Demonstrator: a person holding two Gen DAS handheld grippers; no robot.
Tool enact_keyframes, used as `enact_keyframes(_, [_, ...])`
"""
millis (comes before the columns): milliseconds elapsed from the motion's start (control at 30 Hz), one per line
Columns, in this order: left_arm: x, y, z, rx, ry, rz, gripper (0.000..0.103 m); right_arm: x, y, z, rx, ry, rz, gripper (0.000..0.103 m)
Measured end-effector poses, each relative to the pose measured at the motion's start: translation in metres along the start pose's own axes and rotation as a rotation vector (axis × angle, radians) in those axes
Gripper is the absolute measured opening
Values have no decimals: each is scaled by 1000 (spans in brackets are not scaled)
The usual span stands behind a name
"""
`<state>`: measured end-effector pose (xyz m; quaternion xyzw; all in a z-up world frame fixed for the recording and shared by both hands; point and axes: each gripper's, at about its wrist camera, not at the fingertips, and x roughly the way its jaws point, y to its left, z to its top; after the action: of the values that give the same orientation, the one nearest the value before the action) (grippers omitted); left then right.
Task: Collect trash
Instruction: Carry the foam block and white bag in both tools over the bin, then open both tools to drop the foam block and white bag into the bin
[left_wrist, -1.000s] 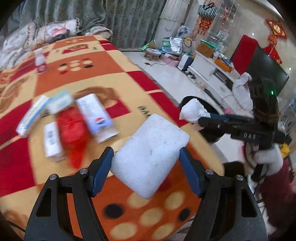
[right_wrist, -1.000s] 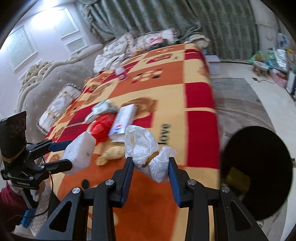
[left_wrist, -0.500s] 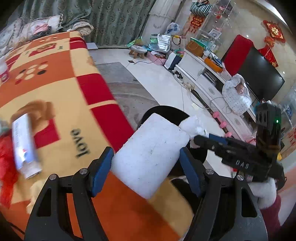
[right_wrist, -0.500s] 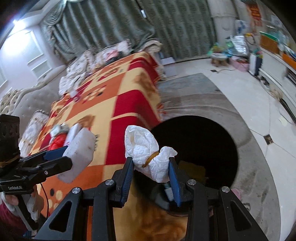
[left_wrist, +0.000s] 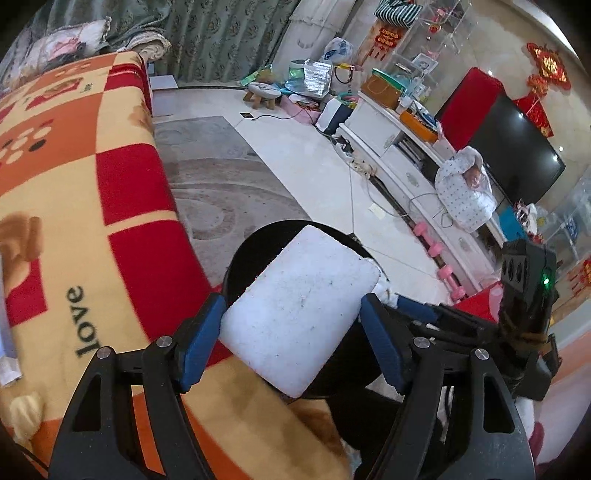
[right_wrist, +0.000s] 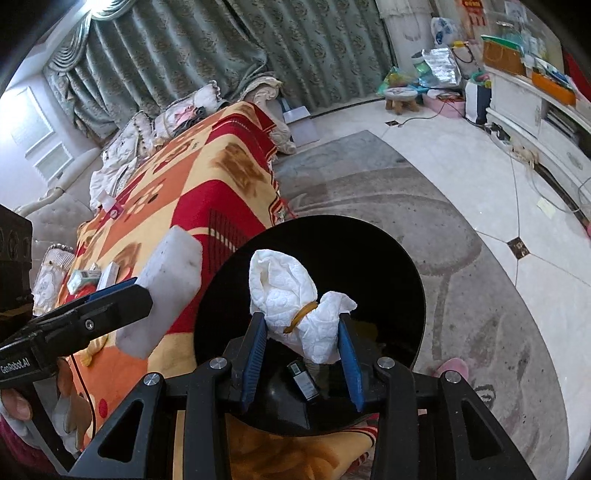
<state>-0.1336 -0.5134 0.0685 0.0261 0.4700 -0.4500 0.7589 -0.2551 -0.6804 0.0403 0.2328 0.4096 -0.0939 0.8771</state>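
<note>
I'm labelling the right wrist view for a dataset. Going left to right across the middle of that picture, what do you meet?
Left gripper shut on the white foam block → crumpled tissue wad held in the right gripper over the black bin → grey rug → white tiled floor.

The bin (right_wrist: 369, 236) stands on the rug (right_wrist: 461, 258) just beside the blanket-covered bed (right_wrist: 207, 177). Over its mouth hangs the tissue wad (right_wrist: 299, 306); the foam block (right_wrist: 162, 288) sits to its left, above the bed's edge. Small boxes (right_wrist: 88, 275) lie further back on the blanket
</note>
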Motion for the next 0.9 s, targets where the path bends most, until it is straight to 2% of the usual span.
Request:
enact_keyframes(267, [5,2,6,-28,23,-67,79,3,-4,2,23,-10,-15,53])
enact_keyframes(667, [1,9,4,-59,30,-72,79,-6,2,0,7,-21,-3,53])
enact_keyframes(900, [-4,8,-4,-40,19,-8,79,-4,3,-6,2,-3,-2,54])
